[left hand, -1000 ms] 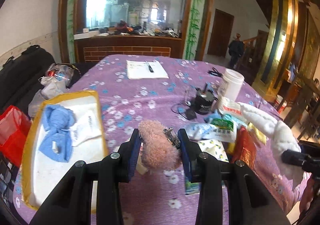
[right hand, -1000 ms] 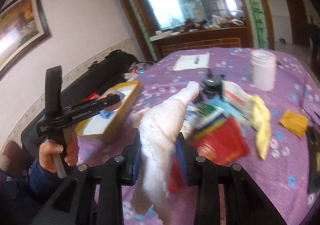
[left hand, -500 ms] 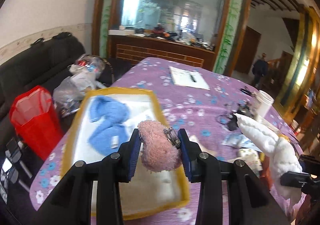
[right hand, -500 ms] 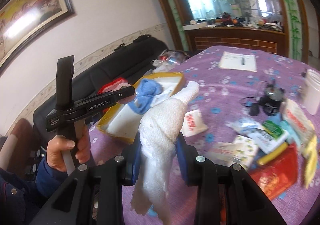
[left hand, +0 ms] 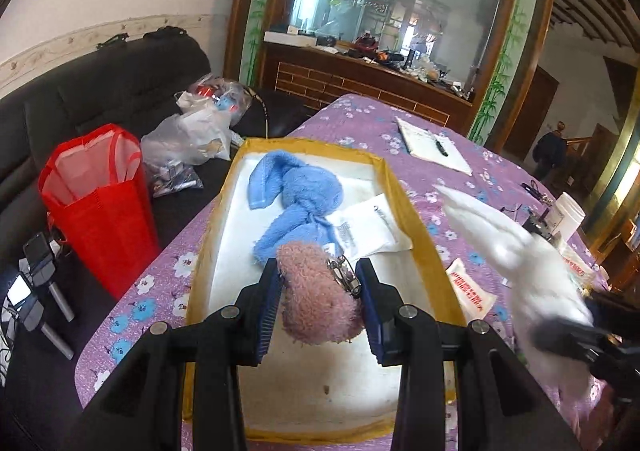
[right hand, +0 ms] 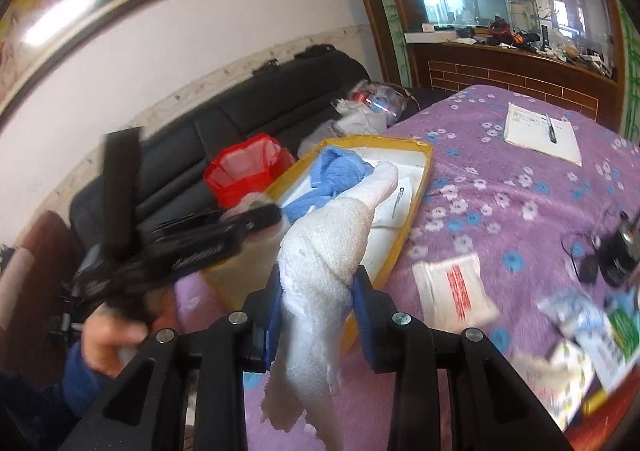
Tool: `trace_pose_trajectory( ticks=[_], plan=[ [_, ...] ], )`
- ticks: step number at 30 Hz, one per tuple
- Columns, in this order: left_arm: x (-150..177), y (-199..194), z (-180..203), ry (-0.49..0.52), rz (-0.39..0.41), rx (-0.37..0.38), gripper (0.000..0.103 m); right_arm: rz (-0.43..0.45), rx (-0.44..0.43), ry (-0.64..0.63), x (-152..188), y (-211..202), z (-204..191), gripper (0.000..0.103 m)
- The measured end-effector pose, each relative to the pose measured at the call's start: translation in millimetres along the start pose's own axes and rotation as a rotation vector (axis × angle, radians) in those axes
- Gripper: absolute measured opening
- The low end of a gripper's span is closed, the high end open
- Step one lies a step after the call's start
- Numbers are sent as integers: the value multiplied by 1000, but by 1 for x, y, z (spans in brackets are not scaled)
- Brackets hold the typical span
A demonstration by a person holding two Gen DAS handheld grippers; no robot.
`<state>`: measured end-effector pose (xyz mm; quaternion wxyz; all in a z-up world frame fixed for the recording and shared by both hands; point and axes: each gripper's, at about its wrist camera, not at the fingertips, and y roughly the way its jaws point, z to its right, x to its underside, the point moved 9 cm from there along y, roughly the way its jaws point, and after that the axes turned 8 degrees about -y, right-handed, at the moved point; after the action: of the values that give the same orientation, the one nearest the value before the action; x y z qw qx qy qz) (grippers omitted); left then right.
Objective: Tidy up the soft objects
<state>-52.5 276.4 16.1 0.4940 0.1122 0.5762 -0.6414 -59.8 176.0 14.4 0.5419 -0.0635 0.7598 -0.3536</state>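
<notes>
My left gripper (left hand: 318, 305) is shut on a pink fuzzy plush (left hand: 316, 309) with a metal clasp and holds it above the near half of a yellow-rimmed white tray (left hand: 404, 191). A blue towel (left hand: 298, 197) and a white packet (left hand: 370, 225) lie in the tray. My right gripper (right hand: 318, 309) is shut on a white cloth (right hand: 332, 251) that hangs down, just right of the tray (right hand: 418, 187). The cloth also shows blurred in the left wrist view (left hand: 516, 251). The left gripper shows blurred in the right wrist view (right hand: 180, 247).
The purple flowered tablecloth (right hand: 520, 187) carries a notepad with pen (right hand: 540, 131), a white red-printed packet (right hand: 454, 291), snack packs (right hand: 596, 335) and a black device (right hand: 618, 255). A red bag (left hand: 96, 203) and plastic bags (left hand: 192, 135) sit on the black sofa to the left.
Both grippers have swung left. The left one with the pink plush is now over the tray. The right one with the white cloth has come close to the tray's right rim.
</notes>
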Motion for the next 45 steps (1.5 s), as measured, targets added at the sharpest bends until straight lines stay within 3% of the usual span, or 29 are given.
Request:
trace_pose_trajectory(
  ticks=[6, 11, 13, 15, 17, 21, 27, 30, 33, 38, 41, 43, 45],
  plan=[
    [10, 23, -8, -1, -46, -30, 37, -83, -53, 36, 4, 72, 2, 36],
    [16, 34, -6, 26, -64, -48, 42, -105, -36, 5, 9, 85, 0, 44],
    [14, 35, -7, 27, -60, -49, 53, -101, -31, 7, 9, 82, 2, 46],
    [10, 34, -10, 10, -51, -61, 78, -93, -30, 12, 8, 79, 6, 48],
    [6, 30, -12, -25, -44, -37, 80, -75, -53, 31, 6, 72, 9, 57],
    [1, 21, -4, -45, -42, 0, 80, -27, -44, 45, -4, 53, 12, 57],
    [-8, 1, 27, 38, -5, -7, 80, 41, -76, 125, -13, -3, 35, 58],
    [-10, -8, 50, 70, 9, 16, 80, 64, -76, 167, -9, -40, 60, 59],
    [-7, -12, 75, 102, -1, 56, 80, 86, -8, 185, -2, -81, 95, 60],
    [14, -1, 128, 140, -107, 146, 80, 147, 263, 226, 29, -154, 186, 66],
    [29, 22, 161, 216, -196, 132, 80, 227, 280, 327, 50, -177, 232, 66],
    [45, 44, 184, 322, -297, 141, 80, 207, 316, 408, 64, -184, 258, 66],
    [54, 70, 185, 336, -374, 74, 80, 257, 274, 460, 61, -196, 267, 66]
  ],
)
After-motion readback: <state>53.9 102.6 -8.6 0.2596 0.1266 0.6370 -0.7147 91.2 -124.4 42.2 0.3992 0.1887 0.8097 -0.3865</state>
